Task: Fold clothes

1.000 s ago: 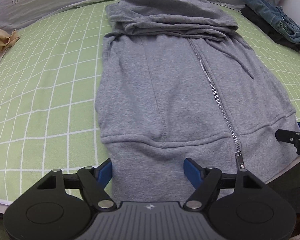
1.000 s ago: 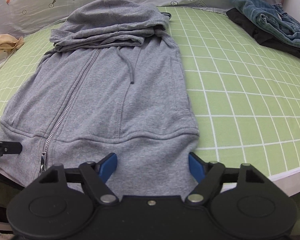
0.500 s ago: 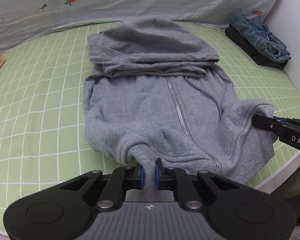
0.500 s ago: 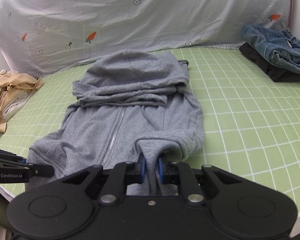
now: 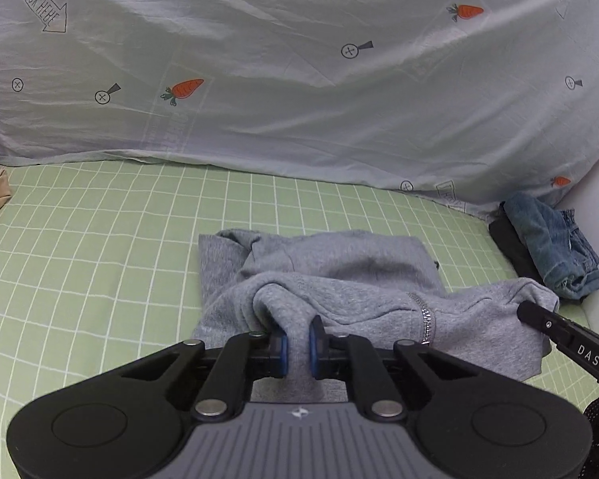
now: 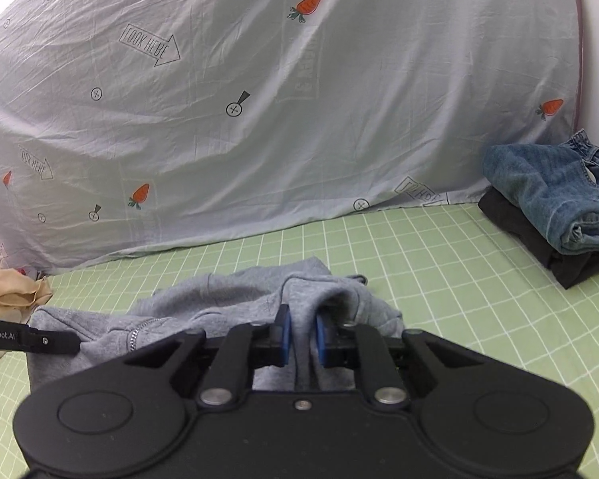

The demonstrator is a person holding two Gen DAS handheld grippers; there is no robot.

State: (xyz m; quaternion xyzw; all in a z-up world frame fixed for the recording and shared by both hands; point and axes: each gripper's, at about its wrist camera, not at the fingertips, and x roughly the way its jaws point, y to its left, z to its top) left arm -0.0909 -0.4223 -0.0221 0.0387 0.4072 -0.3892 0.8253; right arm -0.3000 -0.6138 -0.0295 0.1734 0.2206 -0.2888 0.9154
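Two black handheld grippers with blue-padded fingers

The left gripper point(image 5: 297, 349) has matte black linkage arms on silver pivot pins, round black discs at 7 and 5 o'clock of its own view, and a ribbed grey centre plate with a small white emblem; its pads point(image 5: 282, 351) are bright blue. The right gripper point(image 6: 301, 337) has the same black arms, silver pins and blue pads point(image 6: 284, 339), but an all-black body with one small centre screw. Seen from the left camera at 3 o'clock, the right gripper's finger bears white letters "DAS" and a braided black cord hangs below it; the left gripper's finger reads "enRobot.AI".
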